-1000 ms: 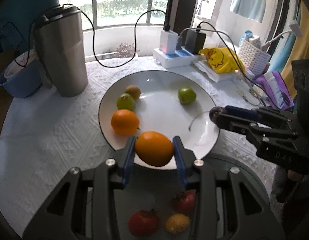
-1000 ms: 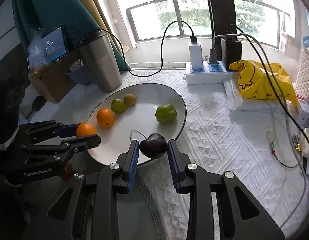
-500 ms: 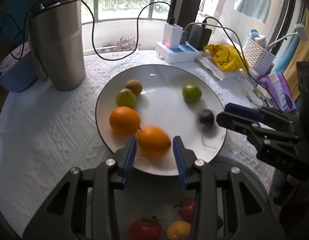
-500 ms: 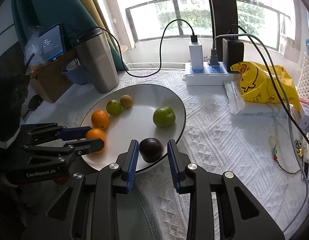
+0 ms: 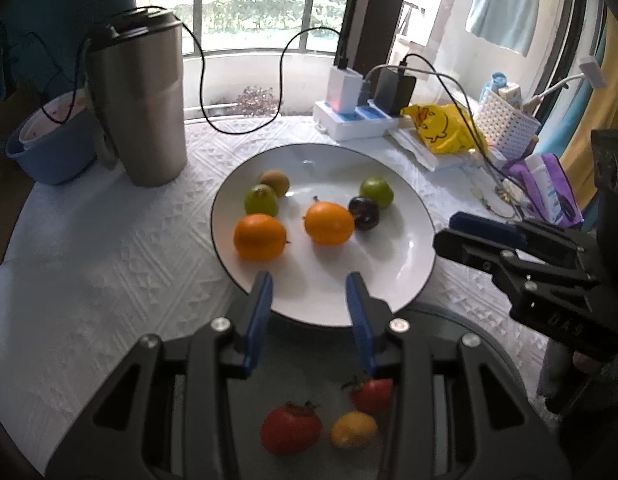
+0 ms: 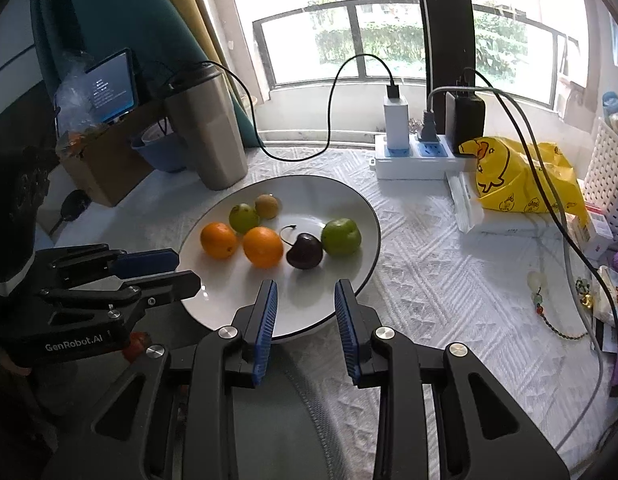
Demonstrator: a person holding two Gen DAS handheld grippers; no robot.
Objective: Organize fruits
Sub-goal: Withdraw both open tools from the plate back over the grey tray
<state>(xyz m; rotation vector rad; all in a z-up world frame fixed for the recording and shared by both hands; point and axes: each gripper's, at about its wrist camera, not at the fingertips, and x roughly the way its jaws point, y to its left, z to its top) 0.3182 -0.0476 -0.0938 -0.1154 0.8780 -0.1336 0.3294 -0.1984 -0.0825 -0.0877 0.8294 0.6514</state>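
Note:
A white plate [image 5: 397, 248] [image 6: 309, 200] holds two oranges [image 5: 260, 237] [image 5: 329, 223], a dark cherry-like fruit [image 5: 364, 213] [image 6: 304, 256], two green fruits [image 5: 376, 193] [image 5: 261, 200] and a brown kiwi [image 5: 275, 182]. My left gripper [image 5: 307, 280] [image 6: 187, 270] hangs over the plate's near rim, fingers apart, with nothing between them. The right gripper [image 6: 305, 286] [image 5: 445, 232] stands at the plate's right-hand near edge, also empty, with a gap between its pads. Neither touches a fruit.
Under the left gripper a dark round bowl [image 5: 449, 320] holds two red tomatoes [image 5: 291, 428] and a yellow fruit [image 5: 353, 430]. A steel tumbler [image 5: 143, 104], a blue bowl [image 5: 49, 148], a power strip with cables [image 5: 357, 120], a yellow bag [image 6: 521, 176] and a white basket [image 5: 505, 128] ring the plate.
The orange has left the left gripper and the dark fruit the right one; both now lie mid-plate. Both grippers have drawn back toward the plate's near rim.

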